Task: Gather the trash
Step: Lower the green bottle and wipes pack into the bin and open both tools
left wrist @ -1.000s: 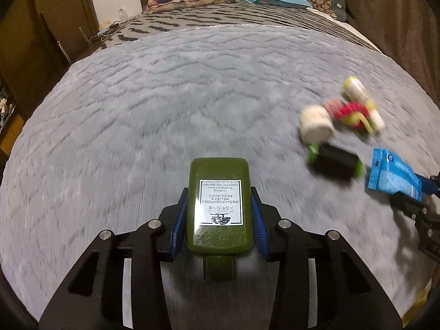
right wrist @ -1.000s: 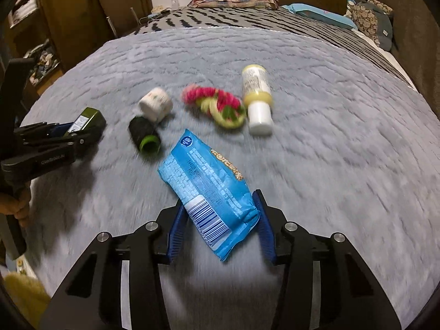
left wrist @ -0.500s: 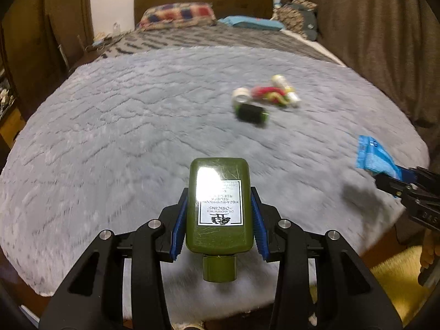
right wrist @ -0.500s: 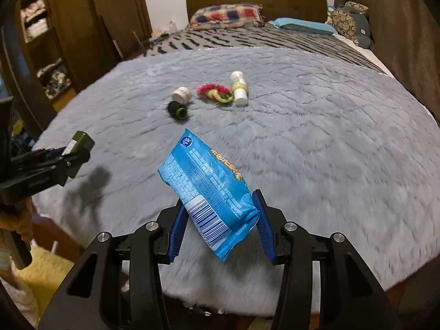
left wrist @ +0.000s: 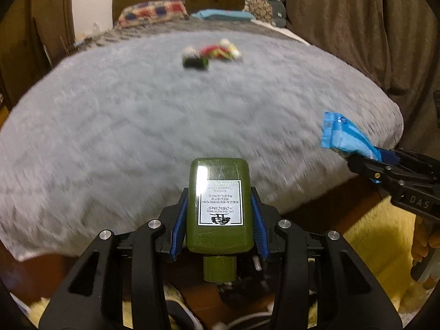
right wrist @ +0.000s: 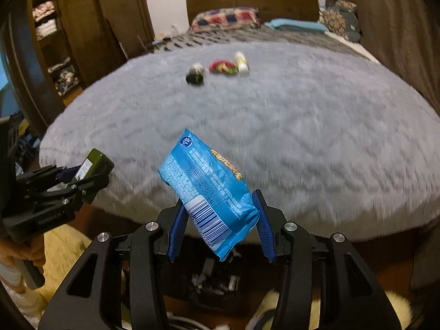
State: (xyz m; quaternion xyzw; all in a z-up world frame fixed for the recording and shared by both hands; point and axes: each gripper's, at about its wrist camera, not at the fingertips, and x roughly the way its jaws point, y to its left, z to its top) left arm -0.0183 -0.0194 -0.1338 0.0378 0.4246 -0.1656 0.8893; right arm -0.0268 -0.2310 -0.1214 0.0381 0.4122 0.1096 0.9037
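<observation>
Left side first. Your left gripper [left wrist: 219, 214] is clamped on the green bottle [left wrist: 219, 203]: both blue pads [left wrist: 179, 227] press its flat sides. The bottle's long axis runs along the fingers, cap [left wrist: 219, 268] toward the gripper body, base pointing forward over the near edge of the grey blanket [left wrist: 137, 126]. In the right wrist view the same bottle [right wrist: 93, 163] sits in that gripper [right wrist: 82, 176] at the left, off the bed edge and above the floor.

Centre. Below the fingers of both grippers, on the floor just off the foot of the bed, lies a dark container [right wrist: 211, 277] with small items inside; its outline is partly hidden. Judged from the task, this is the likely drop point. It lies downward from the fingers, not forward.

Right side. Your right gripper [right wrist: 220, 228] is closed on the blue snack packet [right wrist: 209, 192], held near its barcode end, the long axis tilted up and to the left.

Remaining items: a small cluster [right wrist: 217, 68] of a dark roll, a white roll, a red-green item and a pale bottle rests well apart, far up the blanket.
</observation>
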